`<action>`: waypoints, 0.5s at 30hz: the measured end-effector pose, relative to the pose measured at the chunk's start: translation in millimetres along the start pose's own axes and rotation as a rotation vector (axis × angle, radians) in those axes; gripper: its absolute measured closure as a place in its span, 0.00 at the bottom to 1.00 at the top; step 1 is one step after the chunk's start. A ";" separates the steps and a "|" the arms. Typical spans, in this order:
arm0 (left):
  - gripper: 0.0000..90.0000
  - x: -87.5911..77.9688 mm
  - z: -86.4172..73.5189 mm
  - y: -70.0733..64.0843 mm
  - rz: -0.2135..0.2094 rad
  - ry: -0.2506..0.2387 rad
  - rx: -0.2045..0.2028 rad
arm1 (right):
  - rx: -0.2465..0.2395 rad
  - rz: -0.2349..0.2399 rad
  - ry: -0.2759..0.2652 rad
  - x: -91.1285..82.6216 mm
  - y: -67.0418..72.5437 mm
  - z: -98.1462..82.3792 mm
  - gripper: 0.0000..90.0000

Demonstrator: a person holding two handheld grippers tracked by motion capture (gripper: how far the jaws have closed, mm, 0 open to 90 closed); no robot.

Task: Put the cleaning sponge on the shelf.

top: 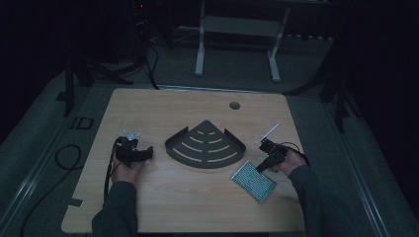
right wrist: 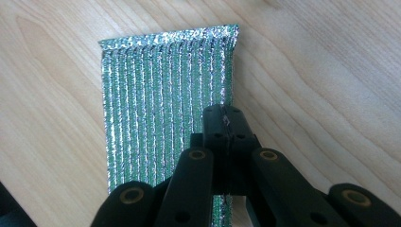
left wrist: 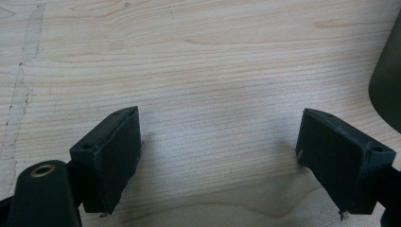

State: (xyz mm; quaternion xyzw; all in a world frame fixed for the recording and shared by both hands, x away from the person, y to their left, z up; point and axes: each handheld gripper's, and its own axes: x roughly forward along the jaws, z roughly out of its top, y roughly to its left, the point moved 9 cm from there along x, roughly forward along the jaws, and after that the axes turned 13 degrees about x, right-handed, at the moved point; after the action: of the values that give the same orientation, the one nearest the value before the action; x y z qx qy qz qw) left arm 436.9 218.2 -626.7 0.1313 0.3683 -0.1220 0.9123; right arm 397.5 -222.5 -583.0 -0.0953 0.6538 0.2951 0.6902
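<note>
Left gripper point(top: 146, 153), jaws spread wide over bare wooden table point(top: 148, 106), lies well apart from the table's left edge; open wood separates it from the dark fan-shaped slotted tray point(top: 205, 144) at centre. Right of the tray, the right gripper point(top: 259, 168) has its jaws pressed together on the near edge of a ribbed silver-green foil pad point(right wrist: 161, 94), lying flat near the table's front right edge.
</note>
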 end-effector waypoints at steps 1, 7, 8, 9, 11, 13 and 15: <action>0.17 0.1 0.0 0.0 0.000 -0.001 0.000 | -0.005 -0.001 -0.007 -1.3 0.2 0.8 1.00; 0.17 0.0 0.0 0.0 0.000 -0.001 0.000 | -0.012 -0.003 -0.018 -10.8 2.3 2.7 1.00; 0.17 0.1 0.1 0.0 0.000 -0.001 0.000 | -0.010 -0.004 -0.020 -12.3 2.6 3.0 1.00; 0.17 0.0 0.1 0.0 0.000 -0.001 0.000 | -0.012 -0.003 -0.023 -13.5 2.9 3.4 1.00; 0.17 0.0 0.0 0.0 0.000 -0.001 0.000 | -0.010 -0.006 -0.024 -16.4 2.7 3.7 1.00; 0.17 0.1 0.1 0.0 0.000 -0.001 0.000 | -0.007 -0.006 -0.031 -19.0 2.3 4.4 1.00; 0.17 0.0 0.1 0.0 0.000 -0.001 0.000 | -0.008 -0.008 -0.034 -21.6 1.5 4.9 1.00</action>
State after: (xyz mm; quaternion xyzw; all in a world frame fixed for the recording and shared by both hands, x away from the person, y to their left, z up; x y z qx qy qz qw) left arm 436.9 218.2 -626.7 0.1312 0.3679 -0.1221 0.9124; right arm 401.5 -224.9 -561.3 -0.0959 0.6402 0.2966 0.7021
